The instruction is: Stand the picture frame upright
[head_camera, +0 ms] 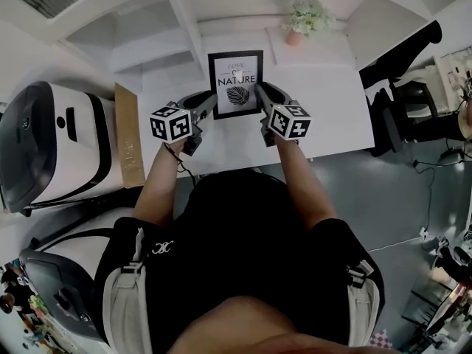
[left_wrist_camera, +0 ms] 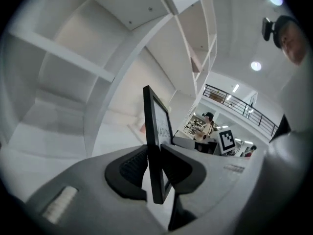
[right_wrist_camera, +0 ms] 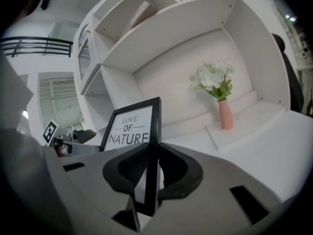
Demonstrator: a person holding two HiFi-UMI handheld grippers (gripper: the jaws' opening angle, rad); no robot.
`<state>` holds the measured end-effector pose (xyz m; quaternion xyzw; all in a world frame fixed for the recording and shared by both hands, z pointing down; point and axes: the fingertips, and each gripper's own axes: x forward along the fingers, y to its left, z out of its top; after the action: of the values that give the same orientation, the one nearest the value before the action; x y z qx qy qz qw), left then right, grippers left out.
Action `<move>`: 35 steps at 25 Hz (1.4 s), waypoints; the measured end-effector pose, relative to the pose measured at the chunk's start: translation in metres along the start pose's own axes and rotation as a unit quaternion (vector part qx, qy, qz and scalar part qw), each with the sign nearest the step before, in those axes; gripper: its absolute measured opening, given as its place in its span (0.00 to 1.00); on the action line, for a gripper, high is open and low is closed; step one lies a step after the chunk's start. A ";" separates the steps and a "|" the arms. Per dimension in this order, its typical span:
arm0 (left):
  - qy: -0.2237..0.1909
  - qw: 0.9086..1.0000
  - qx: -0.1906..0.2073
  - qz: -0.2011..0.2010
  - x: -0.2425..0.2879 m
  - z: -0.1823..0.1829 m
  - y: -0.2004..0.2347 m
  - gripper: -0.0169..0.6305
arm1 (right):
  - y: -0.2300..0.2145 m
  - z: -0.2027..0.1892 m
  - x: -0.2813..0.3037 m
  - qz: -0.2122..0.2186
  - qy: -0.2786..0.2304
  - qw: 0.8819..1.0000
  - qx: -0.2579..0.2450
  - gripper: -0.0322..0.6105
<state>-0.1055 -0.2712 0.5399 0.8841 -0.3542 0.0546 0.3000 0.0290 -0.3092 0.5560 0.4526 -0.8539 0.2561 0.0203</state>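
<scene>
Black picture frame (head_camera: 235,84) clamped at both sides: left gripper (left_wrist_camera: 155,166), jaws narrow, pinches its left edge; right gripper (right_wrist_camera: 150,173), equally narrow, pinches its right edge.

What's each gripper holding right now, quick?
Left gripper: closed on the left edge of the picture frame.
Right gripper: closed on the same frame's right edge.
</scene>
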 end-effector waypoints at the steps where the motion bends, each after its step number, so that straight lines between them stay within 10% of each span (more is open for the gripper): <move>1: -0.007 1.000 0.021 0.007 -0.005 0.005 -0.001 0.16 | 0.006 0.006 0.001 0.004 -0.013 1.000 -0.014 0.16; 12: -0.059 0.982 0.134 0.115 -0.059 0.022 0.023 0.17 | 0.072 0.023 0.028 0.048 -0.047 0.990 -0.123 0.16; 35: 0.013 0.982 0.118 0.150 -0.048 -0.006 0.119 0.17 | 0.067 -0.031 0.102 0.010 0.036 0.992 -0.117 0.16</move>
<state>-0.2186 -0.3069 0.5881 0.8495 -0.4696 0.1515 0.1867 -0.0894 -0.3423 0.5818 0.4292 -0.8811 0.1709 0.1009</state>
